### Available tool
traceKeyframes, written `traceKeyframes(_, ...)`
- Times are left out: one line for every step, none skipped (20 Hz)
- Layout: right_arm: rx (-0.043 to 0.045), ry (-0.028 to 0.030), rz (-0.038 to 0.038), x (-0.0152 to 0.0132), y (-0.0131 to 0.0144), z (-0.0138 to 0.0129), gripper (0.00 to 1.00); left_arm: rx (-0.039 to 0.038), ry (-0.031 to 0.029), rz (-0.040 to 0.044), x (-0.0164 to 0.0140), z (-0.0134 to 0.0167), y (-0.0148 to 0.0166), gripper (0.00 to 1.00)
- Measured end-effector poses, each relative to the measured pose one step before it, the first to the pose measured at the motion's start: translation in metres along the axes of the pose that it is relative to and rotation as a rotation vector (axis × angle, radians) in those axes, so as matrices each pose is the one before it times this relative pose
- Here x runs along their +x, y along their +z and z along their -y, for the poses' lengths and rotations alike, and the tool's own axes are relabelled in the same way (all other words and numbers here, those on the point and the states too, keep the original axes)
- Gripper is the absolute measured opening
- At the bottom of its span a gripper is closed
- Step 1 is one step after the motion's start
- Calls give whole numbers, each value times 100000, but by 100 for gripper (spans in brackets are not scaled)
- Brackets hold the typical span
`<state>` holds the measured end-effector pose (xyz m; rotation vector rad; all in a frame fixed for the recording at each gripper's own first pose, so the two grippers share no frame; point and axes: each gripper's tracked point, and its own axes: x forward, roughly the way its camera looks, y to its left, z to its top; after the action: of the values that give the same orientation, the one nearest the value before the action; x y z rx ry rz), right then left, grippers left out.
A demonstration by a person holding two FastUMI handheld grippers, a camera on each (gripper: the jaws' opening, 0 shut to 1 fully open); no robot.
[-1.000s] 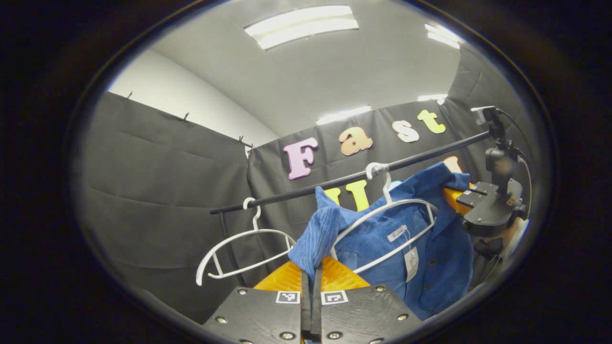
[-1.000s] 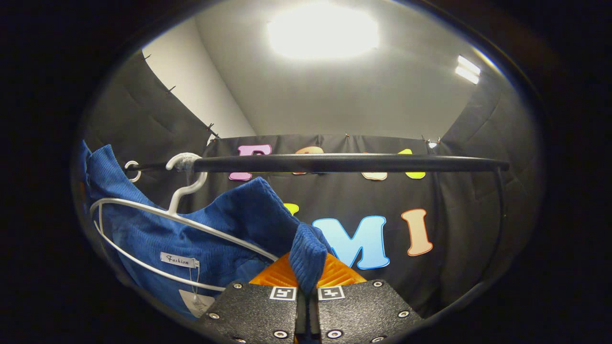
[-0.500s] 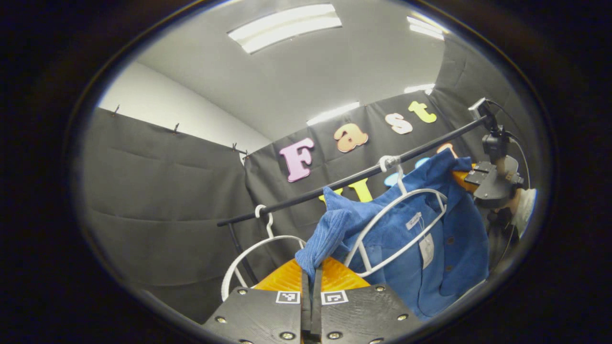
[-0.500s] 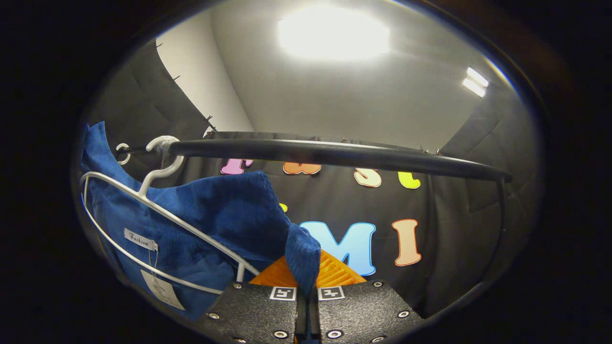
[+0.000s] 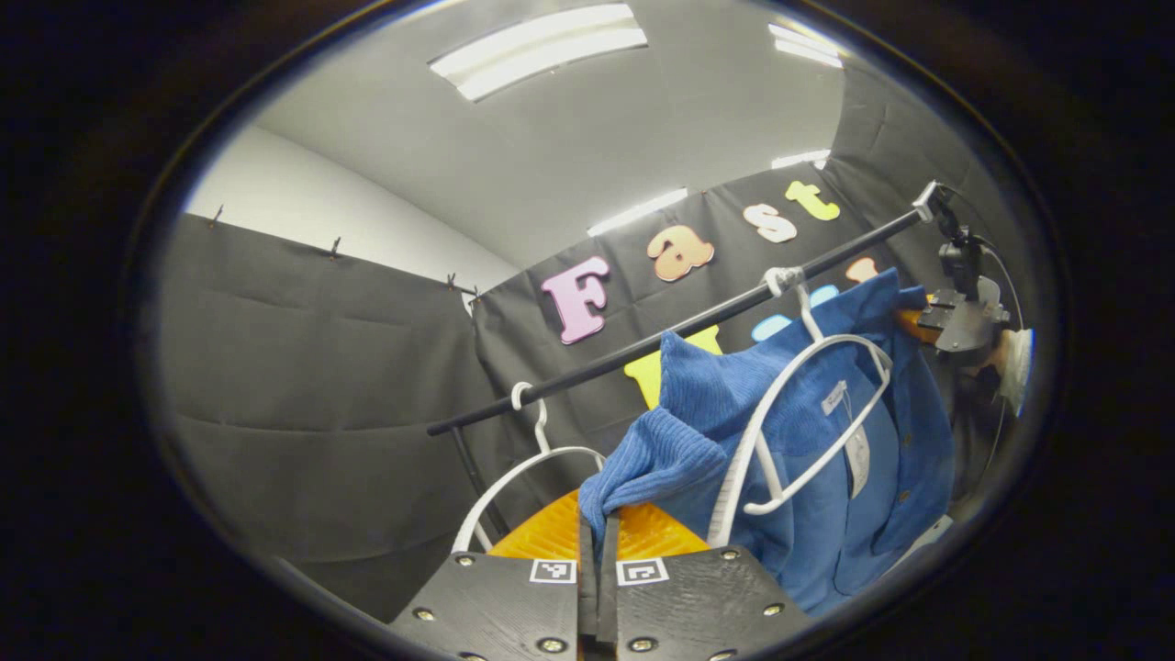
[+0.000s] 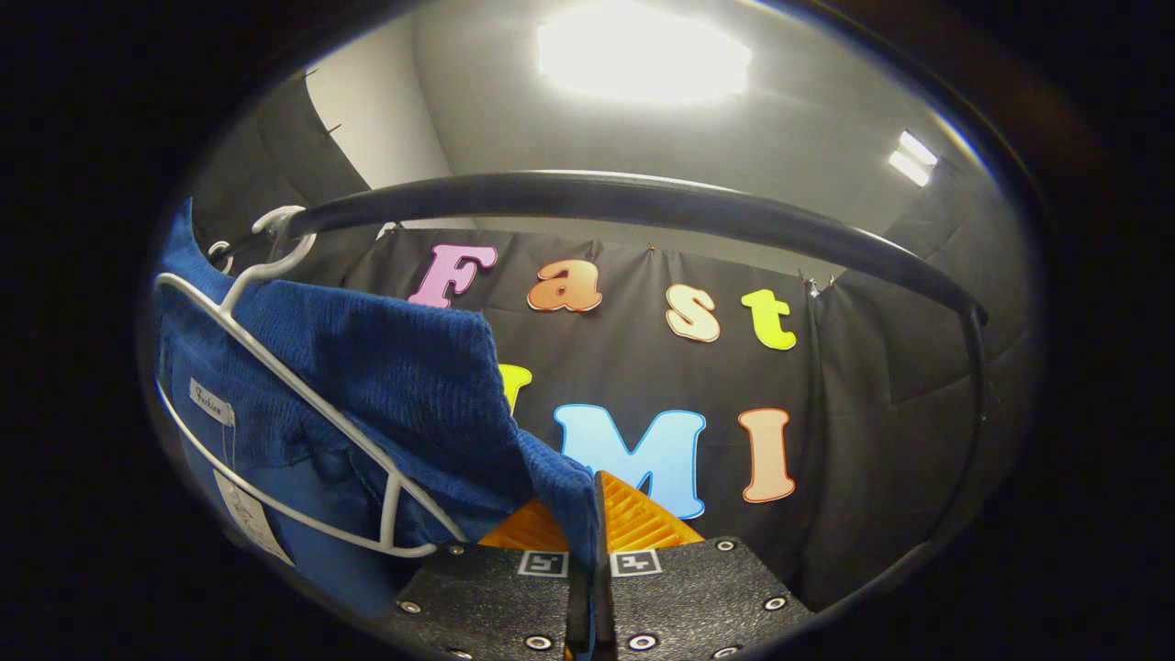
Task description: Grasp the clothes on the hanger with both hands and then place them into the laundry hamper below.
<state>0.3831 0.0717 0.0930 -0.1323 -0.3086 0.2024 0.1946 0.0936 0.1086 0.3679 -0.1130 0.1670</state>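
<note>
- Blue corduroy shirt (image 5: 808, 477) hangs draped over a white hanger (image 5: 808, 404) hooked on the black rail (image 5: 661, 340), between the two tools.
- Left tool (image 5: 597, 551) has its fingers pressed together on a fold of one shirt shoulder, low in the left gripper view.
- Right tool (image 6: 587, 560) is likewise clamped on the opposite shoulder fold in the right gripper view; it also appears far off in the left gripper view at the shirt's far edge (image 5: 959, 317).
- Second white hanger (image 5: 523, 468), bare, hangs on the same rail to the left of the shirt.
- Paper tag (image 6: 243, 514) dangles inside the collar.
</note>
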Motion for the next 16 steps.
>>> traceKeyframes(158,106,-758,207,-314,-135,2,-544,-477,-498,531,-56,-279,8)
traceKeyframes(718,79,-987,324,-314,-113,2,-1071,-678,-207,645,28,-340,8)
traceKeyframes(589,-64,-1108,322,-422,-106,3,-1276,-672,42,548,-38,-220,1)
traceKeyframes(-65,-299,-1339,310,-482,-22,4,-888,-895,-15,520,91,-126,8)
traceKeyframes(-306,-76,-1612,184,-631,-2,3,-395,-847,-617,494,173,-221,8)
traceKeyframes(-336,-178,-1899,203,-729,-196,3,133,-511,-583,307,105,-283,8)
traceKeyframes(140,-93,-1894,164,-738,-118,3,327,-508,-423,475,193,-275,8)
traceKeyframes(479,-469,-2417,178,-865,-48,4,10,-688,-654,367,273,-275,1)
traceKeyframes(1049,-163,-3082,165,-1034,32,4,-775,-848,-799,297,410,-384,1)
traceKeyframes(1574,-223,-3053,111,-1085,-56,2,-1142,-938,-1084,322,488,-545,1)
traceKeyframes(1732,274,-2965,150,-1214,-89,2,-1227,-893,-1238,217,437,-585,1)
traceKeyframes(1578,325,-2108,-155,-737,-57,2,-1189,-722,-1315,116,202,-778,1)
traceKeyframes(605,303,-1624,-207,-699,-100,2,-749,-539,-1335,-28,267,-642,1)
traceKeyframes(-526,151,-1086,-343,-563,-31,2,-414,-258,-1288,-318,61,-779,1)
traceKeyframes(-925,218,-537,-129,-421,-16,2,-309,-244,-1178,-180,94,-567,1)
traceKeyframes(-748,316,-666,-77,-232,-73,2,-440,-203,-1131,-160,215,-604,1)
